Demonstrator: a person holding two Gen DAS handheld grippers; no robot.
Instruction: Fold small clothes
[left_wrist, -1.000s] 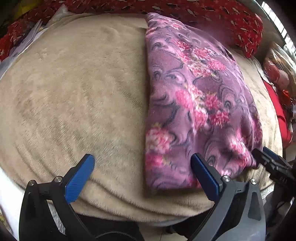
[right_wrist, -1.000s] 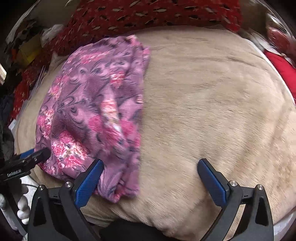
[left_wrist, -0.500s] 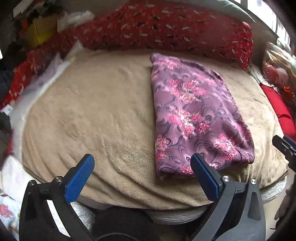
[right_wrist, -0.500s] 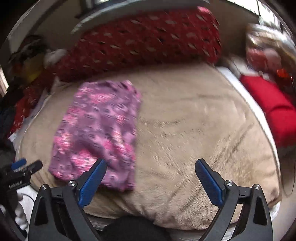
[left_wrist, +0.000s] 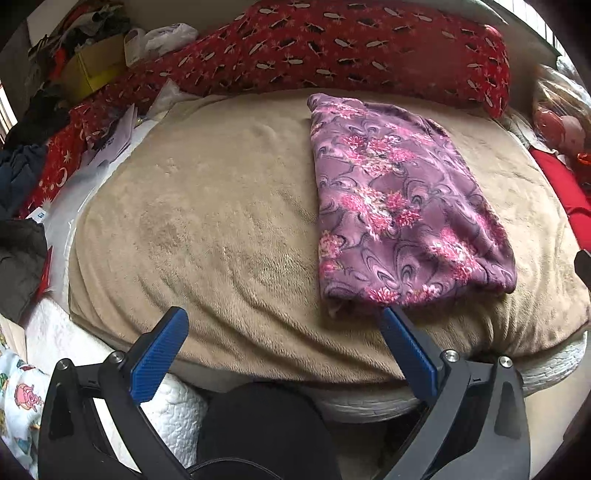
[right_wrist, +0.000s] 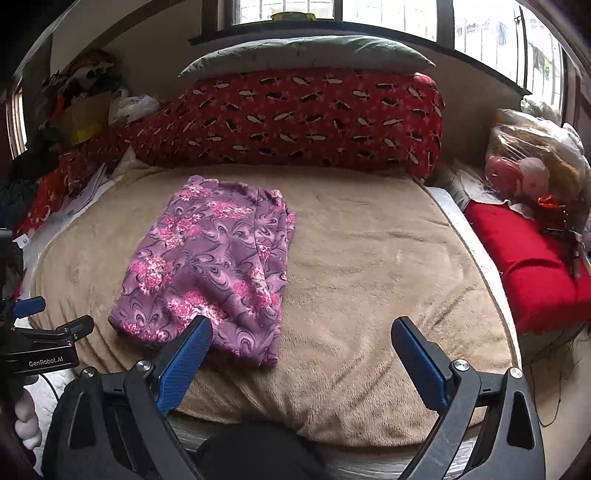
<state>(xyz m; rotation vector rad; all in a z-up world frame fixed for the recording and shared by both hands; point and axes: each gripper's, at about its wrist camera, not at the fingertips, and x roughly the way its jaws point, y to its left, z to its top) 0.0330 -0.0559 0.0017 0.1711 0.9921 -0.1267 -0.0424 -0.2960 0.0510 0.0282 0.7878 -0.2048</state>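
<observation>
Left wrist view: left tongs (left_wrist: 282, 349) spread wide, empty, at near bed edge, likely released. Folded purple floral garment (left_wrist: 399, 206) flat on tan blanket (left_wrist: 207, 221), fold apparently finished. Right tongs (right_wrist: 301, 356) spread wide, empty, clear of cloth.

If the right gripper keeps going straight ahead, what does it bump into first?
Probably the tan blanket. The open right gripper points at bare blanket beside the purple flowered cloth; depth is unclear.

left wrist: at bed's (left_wrist: 229, 221) near edge, facing 12 o'clock | right wrist: same edge, further back | shared: purple garment (right_wrist: 210, 266), red bolster (right_wrist: 303, 118)
</observation>
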